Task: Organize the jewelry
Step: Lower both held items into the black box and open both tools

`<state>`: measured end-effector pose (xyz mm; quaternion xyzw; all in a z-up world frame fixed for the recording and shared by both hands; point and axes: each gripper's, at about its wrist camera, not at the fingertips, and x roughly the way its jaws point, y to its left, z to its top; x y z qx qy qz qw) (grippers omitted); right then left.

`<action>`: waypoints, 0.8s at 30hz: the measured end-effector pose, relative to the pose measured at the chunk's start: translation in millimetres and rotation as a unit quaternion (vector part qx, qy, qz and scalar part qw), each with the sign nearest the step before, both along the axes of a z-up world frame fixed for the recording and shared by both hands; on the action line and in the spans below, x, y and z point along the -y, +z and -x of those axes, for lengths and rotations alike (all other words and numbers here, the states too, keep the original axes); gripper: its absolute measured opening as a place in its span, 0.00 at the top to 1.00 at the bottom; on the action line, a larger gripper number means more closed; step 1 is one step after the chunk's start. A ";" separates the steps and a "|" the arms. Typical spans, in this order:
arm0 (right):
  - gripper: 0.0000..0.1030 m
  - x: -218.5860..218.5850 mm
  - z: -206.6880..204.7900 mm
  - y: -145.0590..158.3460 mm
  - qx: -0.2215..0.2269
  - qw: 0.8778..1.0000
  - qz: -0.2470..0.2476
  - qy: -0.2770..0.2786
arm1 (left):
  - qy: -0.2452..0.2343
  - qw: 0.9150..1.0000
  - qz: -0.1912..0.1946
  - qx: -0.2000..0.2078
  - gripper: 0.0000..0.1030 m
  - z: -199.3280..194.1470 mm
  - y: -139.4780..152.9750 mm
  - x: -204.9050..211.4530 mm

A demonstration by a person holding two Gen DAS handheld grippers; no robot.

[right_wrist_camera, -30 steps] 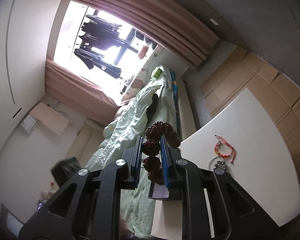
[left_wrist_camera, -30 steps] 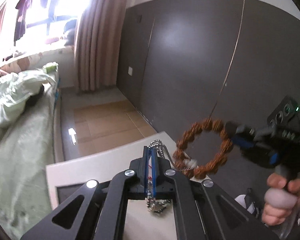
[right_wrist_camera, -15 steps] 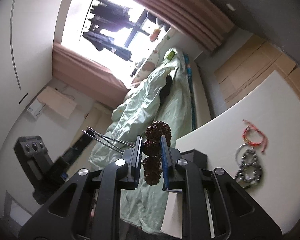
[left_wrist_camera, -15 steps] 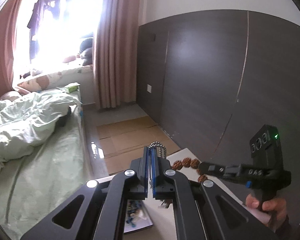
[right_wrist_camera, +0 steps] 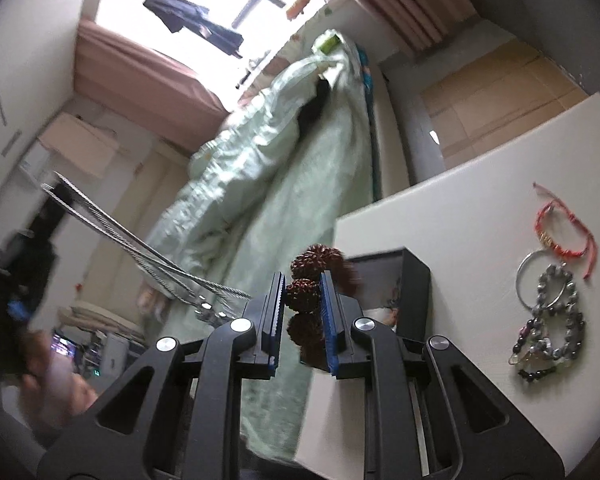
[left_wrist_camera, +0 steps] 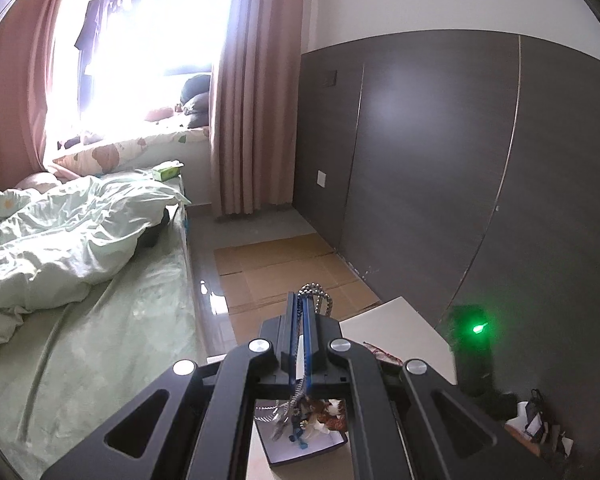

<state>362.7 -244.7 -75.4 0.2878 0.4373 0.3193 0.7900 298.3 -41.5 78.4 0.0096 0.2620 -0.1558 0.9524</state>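
Bedroom light floods the left wrist view: over a white table (left_wrist_camera: 396, 320), the left gripper (left_wrist_camera: 300, 312) pinches a silver ball-chain necklace (left_wrist_camera: 318, 294), its tail dangling into a small dark box (left_wrist_camera: 308, 446). Right wrist view now: right gripper (right_wrist_camera: 303, 300) clamps a brown rudraksha bead bracelet (right_wrist_camera: 302, 294) beside that box (right_wrist_camera: 414, 280). I'd lower each piece slowly, centred over the opening, then release.

Table (right_wrist_camera: 452, 216): box (right_wrist_camera: 414, 280) at its near-left edge; cord bracelet (right_wrist_camera: 564, 236) to the right, with a bangle (right_wrist_camera: 540, 280) and beaded bracelets (right_wrist_camera: 556, 320) nearer, touching. Bed (right_wrist_camera: 284, 184) left of table. Cardboard (left_wrist_camera: 284, 272) on floor beyond.
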 end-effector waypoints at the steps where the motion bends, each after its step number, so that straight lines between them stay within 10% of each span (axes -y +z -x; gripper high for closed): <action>1: 0.82 -5.1 -2.8 -6.4 -0.007 1.000 0.005 0.005 | 0.000 1.000 0.002 -0.003 1.00 -0.7 -2.6 -1.7; 7: 0.74 -14.0 -15.6 -29.7 -0.064 0.997 0.028 0.020 | 0.000 1.000 0.022 -0.016 1.00 -8.9 -16.9 -9.2; 11: 0.14 11.5 -10.1 -14.0 -0.042 0.999 0.011 -0.015 | -0.001 0.999 0.036 -0.024 1.00 -13.3 -28.6 -8.4; 24: 0.14 69.8 3.0 3.3 -0.025 0.997 0.034 -0.066 | 0.032 0.996 0.068 -0.055 1.00 -21.7 -89.5 -9.2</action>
